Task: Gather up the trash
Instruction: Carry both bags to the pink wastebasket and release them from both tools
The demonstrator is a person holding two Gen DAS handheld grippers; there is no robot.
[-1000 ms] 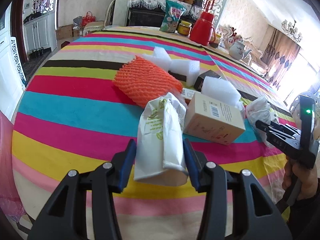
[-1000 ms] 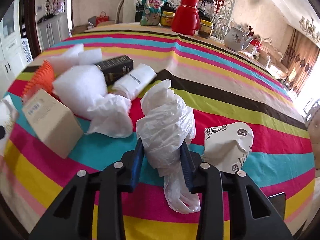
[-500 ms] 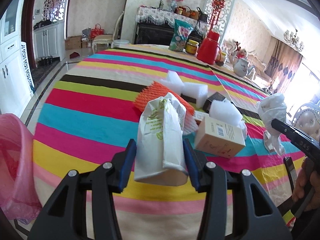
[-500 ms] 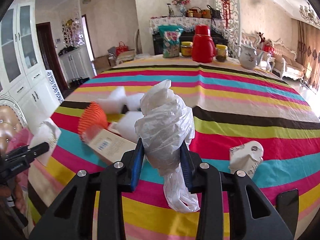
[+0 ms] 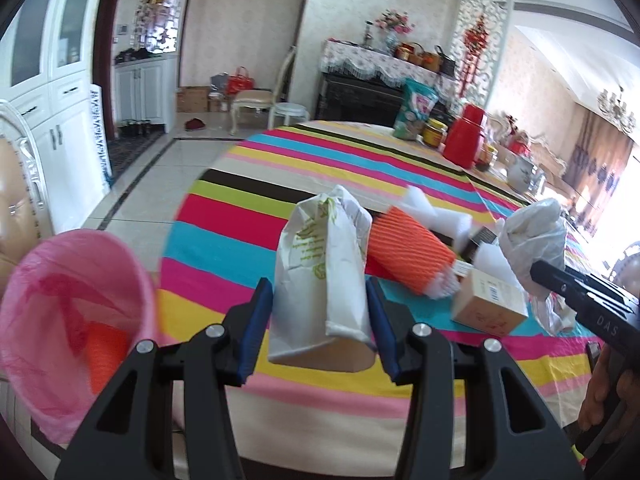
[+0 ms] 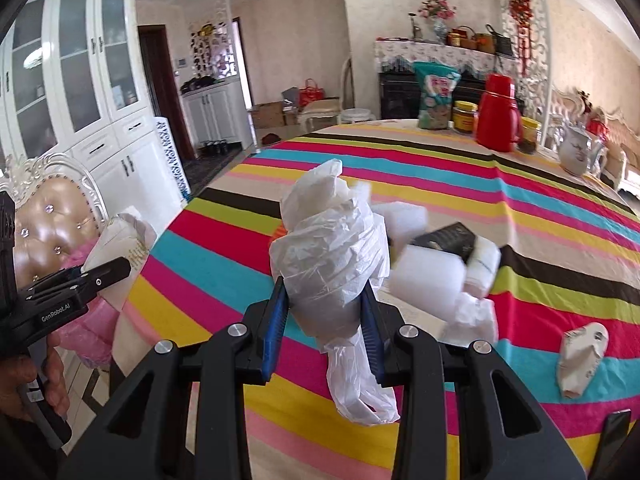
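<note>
My left gripper (image 5: 320,320) is shut on a white paper bag with green print (image 5: 320,268), held above the near edge of the striped table (image 5: 248,236). A pink-lined trash bin (image 5: 60,320) stands on the floor at the lower left, with orange foam netting inside. My right gripper (image 6: 324,320) is shut on a crumpled white plastic bag (image 6: 332,256), its tail hanging below the pads. In the left wrist view that plastic bag (image 5: 536,236) shows at the right. On the table lie orange foam netting (image 5: 412,256), a tan cardboard box (image 5: 488,304) and white foam pieces (image 6: 428,280).
A crumpled paper cup (image 6: 580,356) and a black box (image 6: 448,240) lie on the table. A red thermos (image 6: 498,112), jars, a snack bag (image 6: 436,96) and a teapot stand at the far edge. A padded chair (image 6: 52,224) is at the left, near the bin.
Both grippers have lifted and swung left with their loads, away from the trash pile. The pink bin has come into the left wrist view at the lower left.
</note>
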